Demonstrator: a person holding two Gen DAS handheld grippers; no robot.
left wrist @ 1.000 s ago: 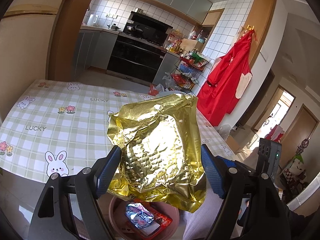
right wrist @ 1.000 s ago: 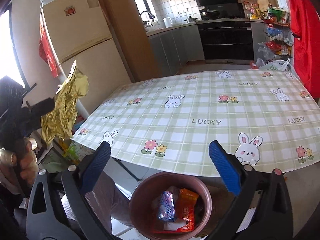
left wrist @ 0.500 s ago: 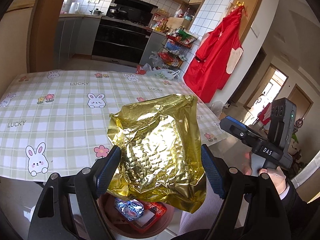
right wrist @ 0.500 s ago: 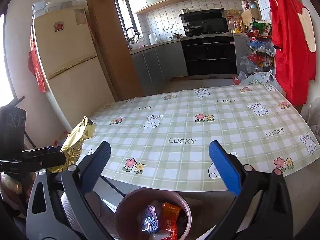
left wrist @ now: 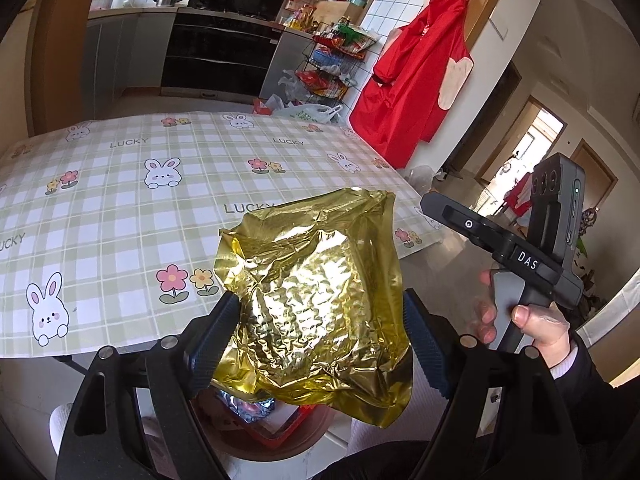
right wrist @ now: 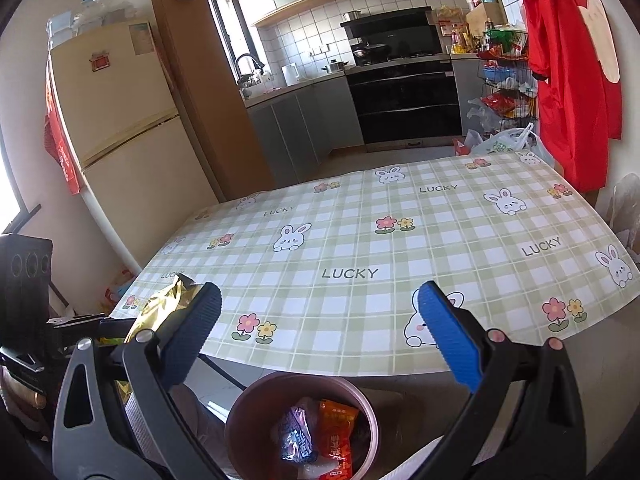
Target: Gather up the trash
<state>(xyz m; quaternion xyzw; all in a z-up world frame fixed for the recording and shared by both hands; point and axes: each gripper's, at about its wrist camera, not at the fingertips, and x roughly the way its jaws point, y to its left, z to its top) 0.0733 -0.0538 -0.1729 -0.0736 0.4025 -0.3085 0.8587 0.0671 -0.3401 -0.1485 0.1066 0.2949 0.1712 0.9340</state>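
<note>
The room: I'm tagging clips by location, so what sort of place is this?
Most likely a home kitchen with a dining corner. A built-in oven under tiled walls, a fridge and a table in a bunny-print cloth show it. The left gripper holds a gold wrapper above a bin of trash.

The word "LUCKY" is printed again and again in grey capitals on the checked tablecloth (right wrist: 348, 248); it reads plainly near the middle and at the right side in the right wrist view, and partly, cut off as "UCKY", at the left edge in the left wrist view. A small black label reading "DAS" in white letters sits on the right gripper (left wrist: 527, 261) as seen from the left wrist. Print on the wrappers (right wrist: 316, 436) in the bin cannot be read.
</note>
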